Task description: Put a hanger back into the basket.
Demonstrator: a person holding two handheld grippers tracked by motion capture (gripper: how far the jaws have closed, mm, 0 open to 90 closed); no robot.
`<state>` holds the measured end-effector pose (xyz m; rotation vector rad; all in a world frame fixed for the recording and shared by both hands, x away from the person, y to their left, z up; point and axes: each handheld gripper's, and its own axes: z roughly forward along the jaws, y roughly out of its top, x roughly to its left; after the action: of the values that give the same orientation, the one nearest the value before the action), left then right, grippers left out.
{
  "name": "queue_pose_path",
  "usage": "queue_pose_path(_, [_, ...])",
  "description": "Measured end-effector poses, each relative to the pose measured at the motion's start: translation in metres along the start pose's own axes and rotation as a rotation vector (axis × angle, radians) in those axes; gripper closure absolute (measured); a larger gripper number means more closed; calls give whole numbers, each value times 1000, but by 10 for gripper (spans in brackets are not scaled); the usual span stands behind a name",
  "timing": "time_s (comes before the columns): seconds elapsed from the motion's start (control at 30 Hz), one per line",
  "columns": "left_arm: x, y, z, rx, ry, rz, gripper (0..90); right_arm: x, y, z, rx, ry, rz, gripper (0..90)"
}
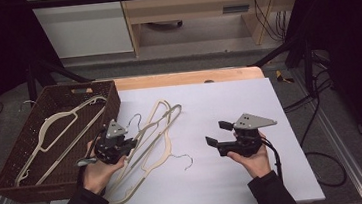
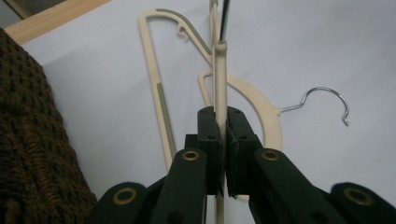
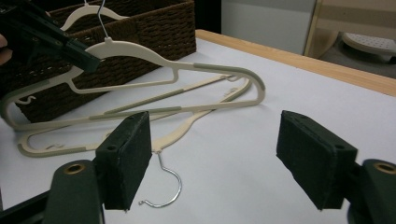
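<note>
The cream hanger (image 2: pixel 219 74) sits clamped in the left tool (image 2: pixel 222 140); the right tool (image 3: pixel 215 158) gapes empty.

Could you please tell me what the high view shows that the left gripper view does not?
High view alone: the right tongs, open and holding nothing, both of the person's hands, and the hanger in the basket. Left gripper view alone: the left tongs shut edge-on on a cream hanger. Both share the brown basket, the white mat and a loose hanger's metal hook.
</note>
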<state>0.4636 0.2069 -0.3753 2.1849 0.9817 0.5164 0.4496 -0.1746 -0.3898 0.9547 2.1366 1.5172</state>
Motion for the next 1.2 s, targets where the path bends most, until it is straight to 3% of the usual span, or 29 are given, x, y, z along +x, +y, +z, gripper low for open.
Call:
queue_pose_path(0.1, [0,-1,-4,-22,11,-1,863,-3,-3,-7,-4,-8,9,233])
queue_pose_path(0.13, [1,-1,-9,-51,-14,-10,863,-6,-6,-13,-10,-13,16,208])
queue_pose_path(0.23, [-1,1,-17,-81,-40,-17,864,-7,-7,-17,-12,-23,9,195])
queue_pose_path(0.33, [-4,12,-39,-121,-62,12,863,-10,-8,-26,-29,-47,7,153])
queue_pose_path(0.37, [-4,12,-39,-121,-62,12,863,-10,-8,-26,-29,-47,7,153])
queue_pose_path(0.47, [-3,25,-65,-180,-83,24,864,-13,-9,-33,-38,-67,8,127])
queue_pose_path(0.57, [0,31,-77,-207,-90,27,863,-14,-9,-37,-43,-75,16,118])
queue_pose_path(0.6, [5,37,-89,-224,-93,28,863,-16,-10,-40,-48,-79,14,113])
queue_pose_path(0.63, [5,37,-89,-224,-93,28,863,-16,-10,-40,-48,-79,14,113])
queue_pose_path(0.73, [16,45,-112,-263,-95,21,863,-20,-10,-46,-64,-87,25,101])
queue_pose_path(0.9, [29,50,-130,-289,-90,15,863,-23,-9,-52,-78,-104,31,83])
queue_pose_path(1.0, [48,51,-146,-316,-74,1,863,-25,-9,-58,-91,-122,33,75])
queue_pose_path(1.03, [48,51,-146,-316,-74,1,863,-26,-9,-60,-92,-123,35,75])
queue_pose_path(1.07, [59,49,-152,-324,-79,-5,863,-27,-9,-61,-95,-126,38,75])
queue_pose_path(1.1, [59,49,-152,-324,-79,-5,863,-27,-9,-61,-95,-126,38,75])
queue_pose_path(1.13, [69,47,-157,-331,-78,-13,863,-27,-9,-62,-102,-129,42,75])
queue_pose_path(1.17, [69,47,-157,-331,-78,-13,863,-27,-9,-62,-102,-129,42,75])
queue_pose_path(1.2, [80,44,-161,-334,-65,-23,863,-28,-9,-63,-101,-132,44,74])
